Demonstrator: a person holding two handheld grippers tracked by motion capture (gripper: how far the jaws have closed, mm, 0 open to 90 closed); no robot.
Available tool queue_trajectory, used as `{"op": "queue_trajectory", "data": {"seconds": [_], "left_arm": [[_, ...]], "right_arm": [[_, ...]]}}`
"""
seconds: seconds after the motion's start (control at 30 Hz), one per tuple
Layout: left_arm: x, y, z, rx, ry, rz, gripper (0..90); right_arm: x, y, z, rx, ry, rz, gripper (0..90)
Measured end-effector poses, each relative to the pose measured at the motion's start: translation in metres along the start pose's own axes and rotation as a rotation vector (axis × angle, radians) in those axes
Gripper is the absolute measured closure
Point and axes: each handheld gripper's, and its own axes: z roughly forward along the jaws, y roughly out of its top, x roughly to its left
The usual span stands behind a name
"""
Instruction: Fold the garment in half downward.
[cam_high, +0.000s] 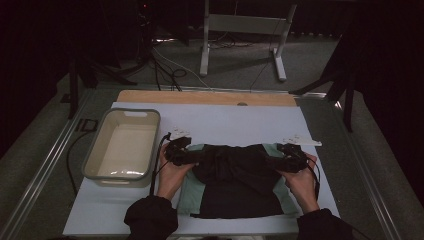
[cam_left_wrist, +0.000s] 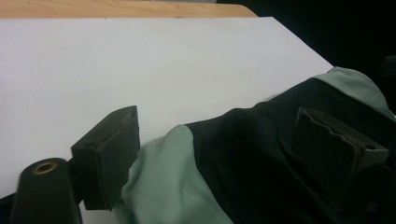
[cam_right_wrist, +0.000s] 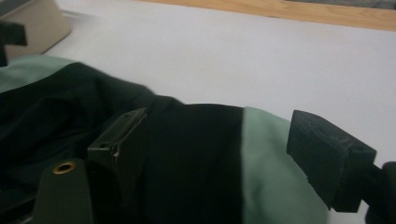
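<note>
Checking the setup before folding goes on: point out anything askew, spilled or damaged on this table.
Nothing is spilled or visibly damaged. The black and pale green cloth garment is bunched and wrinkled along its top edge between the left claw and the right claw, both open over it. The beige plastic tub stands upright at the table's left.

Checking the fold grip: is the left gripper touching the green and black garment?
Touching. In the left gripper view the open left gripper straddles the garment; cloth presses against its left pad and lies against the other.
</note>
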Motion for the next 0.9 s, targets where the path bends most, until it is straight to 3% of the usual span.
{"op": "queue_trajectory", "data": {"seconds": [0.5,0.73,0.9], "left_arm": [[-0.022,0.003,0.001,0.011,-0.042,0.063,16.6],[-0.028,0.001,0.007,0.024,-0.043,0.07,17.3],[-0.03,0.001,0.009,0.029,-0.049,0.069,17.7]], "right_arm": [[0.052,-0.01,0.002,0.027,0.112,-0.138,26.3],[0.068,-0.015,0.003,0.036,0.158,-0.165,37.3],[0.075,-0.02,0.006,0.055,0.178,-0.185,37.7]]}}
